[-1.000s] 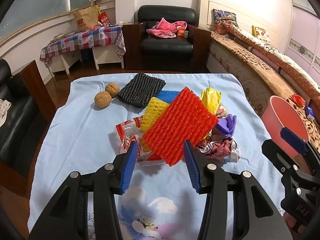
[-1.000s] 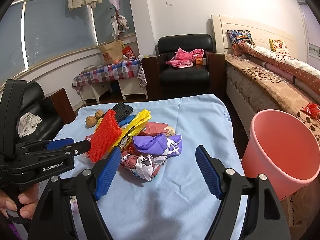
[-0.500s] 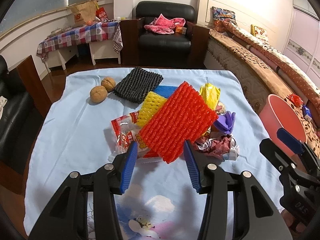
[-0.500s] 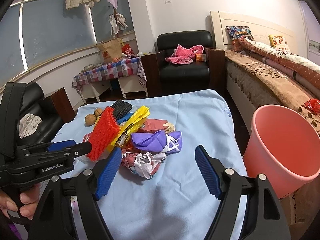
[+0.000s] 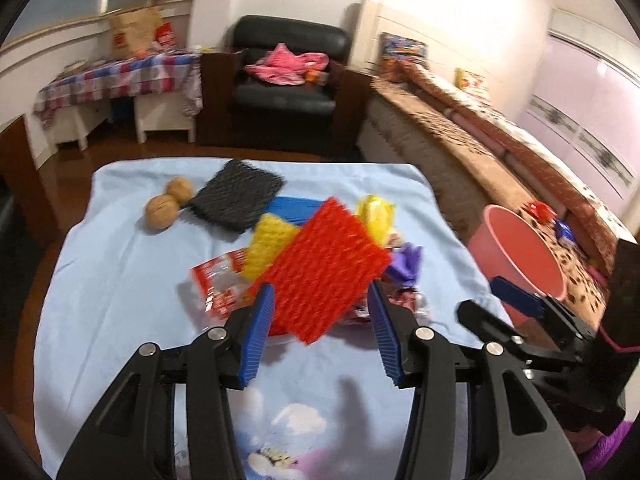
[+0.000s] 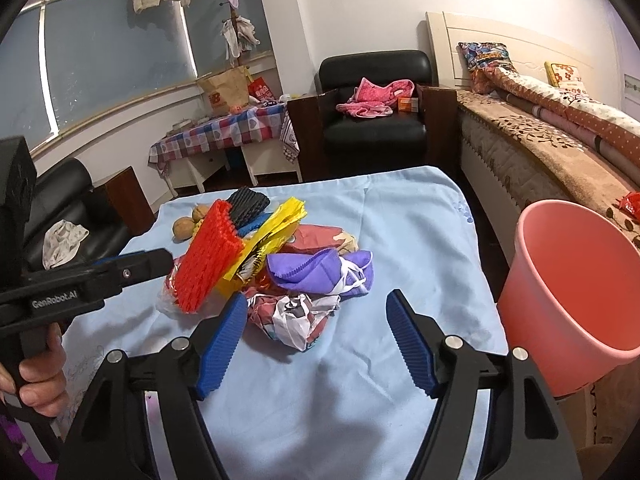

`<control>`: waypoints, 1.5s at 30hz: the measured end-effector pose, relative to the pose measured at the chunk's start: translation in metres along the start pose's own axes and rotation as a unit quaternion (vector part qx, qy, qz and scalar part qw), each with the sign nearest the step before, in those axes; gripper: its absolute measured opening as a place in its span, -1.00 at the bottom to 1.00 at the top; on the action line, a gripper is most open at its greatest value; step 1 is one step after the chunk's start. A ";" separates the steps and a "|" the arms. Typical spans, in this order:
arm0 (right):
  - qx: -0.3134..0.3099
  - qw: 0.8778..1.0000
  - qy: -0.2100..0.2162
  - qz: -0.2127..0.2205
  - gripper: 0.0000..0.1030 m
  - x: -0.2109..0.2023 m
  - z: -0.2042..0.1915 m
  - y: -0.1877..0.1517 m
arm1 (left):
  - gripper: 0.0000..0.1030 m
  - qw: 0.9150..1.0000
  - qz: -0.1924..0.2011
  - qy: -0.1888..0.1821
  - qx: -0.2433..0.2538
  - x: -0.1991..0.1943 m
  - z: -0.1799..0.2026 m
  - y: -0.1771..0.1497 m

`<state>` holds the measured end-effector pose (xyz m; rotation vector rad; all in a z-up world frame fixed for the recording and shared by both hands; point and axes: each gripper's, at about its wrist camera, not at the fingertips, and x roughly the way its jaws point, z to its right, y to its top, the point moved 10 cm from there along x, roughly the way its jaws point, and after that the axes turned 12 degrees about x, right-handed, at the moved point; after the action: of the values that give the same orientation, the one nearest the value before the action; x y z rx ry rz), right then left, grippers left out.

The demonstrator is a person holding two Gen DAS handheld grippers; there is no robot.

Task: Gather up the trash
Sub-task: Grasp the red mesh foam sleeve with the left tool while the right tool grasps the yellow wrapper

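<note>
The trash pile (image 6: pixel 280 264) is being kept mid-table (image 6: pixel 420 216), walnuts (image 5: pixel 166 204) lying behind-left, the bucket (image 6: pixel 576 292) standing off the right edge.

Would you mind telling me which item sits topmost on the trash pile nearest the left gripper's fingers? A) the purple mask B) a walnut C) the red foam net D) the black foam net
C: the red foam net lies tilted over the other trash, its near corner between the left gripper fingers.

Ribbed red foam netting (image 5: pixel 325 270) lies over crinkled glossy wrappers (image 6: pixel 294 318) on smooth blue cloth (image 6: pixel 416 240).
</note>
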<state>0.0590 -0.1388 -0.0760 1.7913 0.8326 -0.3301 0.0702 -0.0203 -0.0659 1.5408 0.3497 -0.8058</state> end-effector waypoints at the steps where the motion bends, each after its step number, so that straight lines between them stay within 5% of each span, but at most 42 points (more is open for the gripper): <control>1: 0.000 1.000 -0.001 0.000 0.38 0.000 0.001 0.000 | -0.06 1.000 0.000 0.000 0.010 0.001 0.003 0.001; 6: 0.010 1.000 -0.009 -0.002 0.37 0.002 0.010 0.003 | -0.06 0.997 -0.017 0.024 0.065 0.024 0.015 -0.007; 13: 0.036 0.999 -0.007 -0.017 0.35 0.009 0.023 0.003 | -0.06 0.995 -0.030 0.064 0.077 0.042 0.001 -0.014; 18: 0.032 0.999 -0.001 -0.024 0.32 0.015 0.019 0.003 | -0.69 0.996 -0.021 0.054 0.070 0.040 -0.005 -0.013; 21: 0.030 0.999 0.009 -0.031 0.28 0.019 0.013 0.006 | -0.82 0.996 -0.019 0.048 0.066 0.040 -0.006 -0.013; 33: 0.096 0.987 0.091 -0.088 0.09 0.056 -0.022 0.034 | -0.94 0.999 0.001 0.021 0.044 0.030 -0.011 -0.009; 39: 0.146 0.975 0.094 -0.139 -0.33 0.093 -0.027 0.038 | -0.94 0.999 0.010 0.009 0.032 0.024 -0.012 -0.008; 41: 0.166 0.969 0.099 -0.154 -0.72 0.103 -0.026 0.035 | -0.94 0.999 0.014 0.007 0.032 0.021 -0.012 -0.006; 45: 0.189 0.963 0.112 -0.153 -0.87 0.104 -0.022 0.034 | -0.94 0.999 0.022 0.004 0.031 0.014 -0.011 -0.002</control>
<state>0.1524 -0.0859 -0.1045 2.0791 1.2820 -0.5222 0.0821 -0.0133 -0.0775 1.6041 0.2976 -0.7828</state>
